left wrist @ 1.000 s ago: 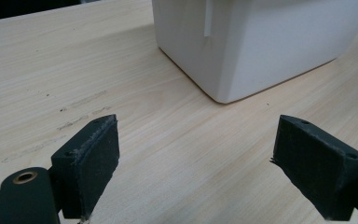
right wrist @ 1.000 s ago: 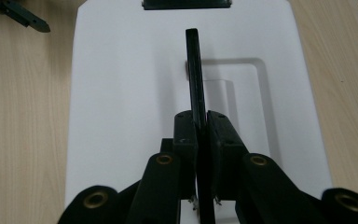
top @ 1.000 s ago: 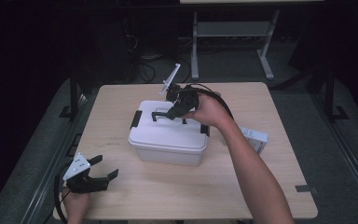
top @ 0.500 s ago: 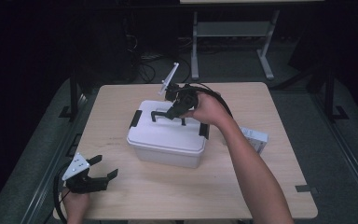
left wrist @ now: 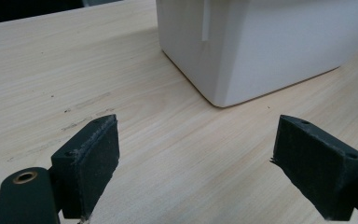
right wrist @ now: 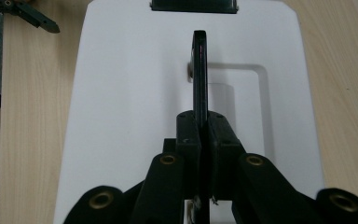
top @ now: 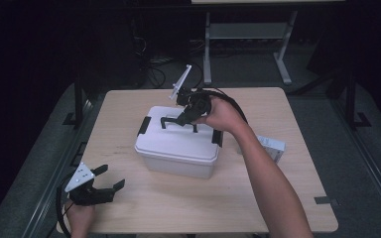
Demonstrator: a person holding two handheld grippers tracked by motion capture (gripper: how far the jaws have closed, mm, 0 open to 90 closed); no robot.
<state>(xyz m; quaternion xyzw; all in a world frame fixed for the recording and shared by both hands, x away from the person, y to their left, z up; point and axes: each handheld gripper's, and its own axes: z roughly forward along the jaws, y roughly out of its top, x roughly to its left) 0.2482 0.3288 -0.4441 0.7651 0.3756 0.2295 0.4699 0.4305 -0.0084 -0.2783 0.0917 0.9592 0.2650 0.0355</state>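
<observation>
Now the right gripper (right wrist: 200,135) is clamped on the box's (top: 176,148) handle (right wrist: 199,70) (standing upright); next comes a straight lift. Left gripper (left wrist: 196,158) waits open.

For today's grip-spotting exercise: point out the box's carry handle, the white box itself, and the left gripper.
carry handle (right wrist: 199,70): right gripper view, on the black bar above the clamped jaws.
white box (top: 171,144): high view, on the bare lid.
left gripper (top: 110,178): high view, midway between its open fingertips.

table (top: 278,208): light wood | small white box (top: 272,147): near right edge | metal stand (top: 248,34): behind table
</observation>
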